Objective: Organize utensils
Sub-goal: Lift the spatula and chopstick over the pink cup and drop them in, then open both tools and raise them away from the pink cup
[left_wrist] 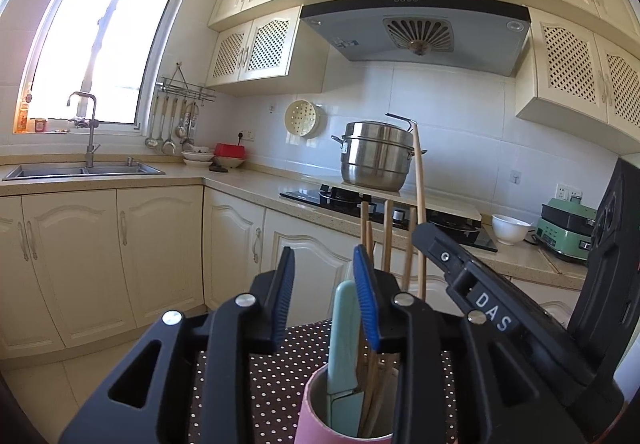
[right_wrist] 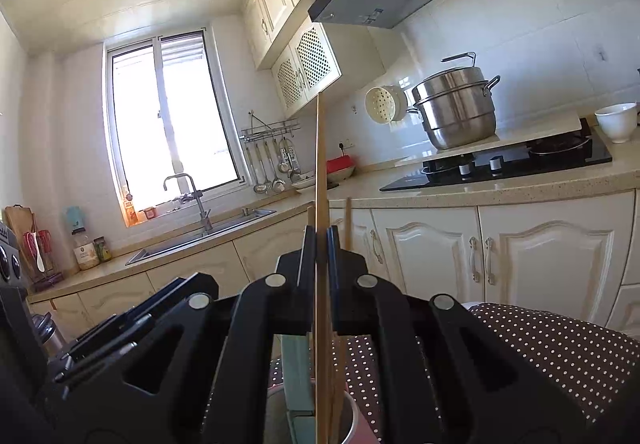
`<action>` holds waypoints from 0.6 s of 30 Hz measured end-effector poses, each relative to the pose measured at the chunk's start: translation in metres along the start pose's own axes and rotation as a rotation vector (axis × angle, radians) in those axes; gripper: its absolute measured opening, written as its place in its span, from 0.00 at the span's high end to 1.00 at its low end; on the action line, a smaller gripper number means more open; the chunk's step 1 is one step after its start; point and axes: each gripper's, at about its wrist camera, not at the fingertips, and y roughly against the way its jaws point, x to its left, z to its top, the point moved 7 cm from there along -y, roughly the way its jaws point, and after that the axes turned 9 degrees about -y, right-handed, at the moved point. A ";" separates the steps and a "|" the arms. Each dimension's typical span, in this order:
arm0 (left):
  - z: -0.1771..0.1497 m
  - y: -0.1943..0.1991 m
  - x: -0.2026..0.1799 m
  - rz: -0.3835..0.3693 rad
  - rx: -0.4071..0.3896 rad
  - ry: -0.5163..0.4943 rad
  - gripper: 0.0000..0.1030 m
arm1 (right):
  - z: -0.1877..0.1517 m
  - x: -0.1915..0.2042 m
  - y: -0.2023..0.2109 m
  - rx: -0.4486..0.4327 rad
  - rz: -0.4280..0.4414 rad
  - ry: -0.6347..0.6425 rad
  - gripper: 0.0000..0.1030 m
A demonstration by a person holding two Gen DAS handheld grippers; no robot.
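One chopstick [right_wrist: 319, 180] pinched upright in right gripper [right_wrist: 319, 244], long axis vertical, lower end inside pink cup [left_wrist: 316, 404] directly below. Left gripper [left_wrist: 326, 284] spread wide, empty, straddling cup rim beside teal utensil [left_wrist: 344, 336]. Other chopsticks [left_wrist: 386, 236] already standing inside.

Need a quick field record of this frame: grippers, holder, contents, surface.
left gripper: open, empty, over the cup
right gripper: shut on chopstick, upright, lower end in the cup
cup: pink, upright on the polka-dot cloth
cup contents: mint utensil, several wooden chopsticks
background: steel pot on the stove
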 end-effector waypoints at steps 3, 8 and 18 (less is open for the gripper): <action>0.001 0.003 0.006 0.014 0.009 0.004 0.68 | -0.003 0.002 0.001 0.010 0.001 0.010 0.94; -0.001 0.006 0.012 0.035 0.034 0.001 0.67 | -0.008 0.006 0.007 0.026 0.000 0.034 0.94; -0.008 0.016 0.017 0.075 0.079 -0.014 0.63 | -0.025 0.009 0.028 0.080 -0.019 0.103 0.94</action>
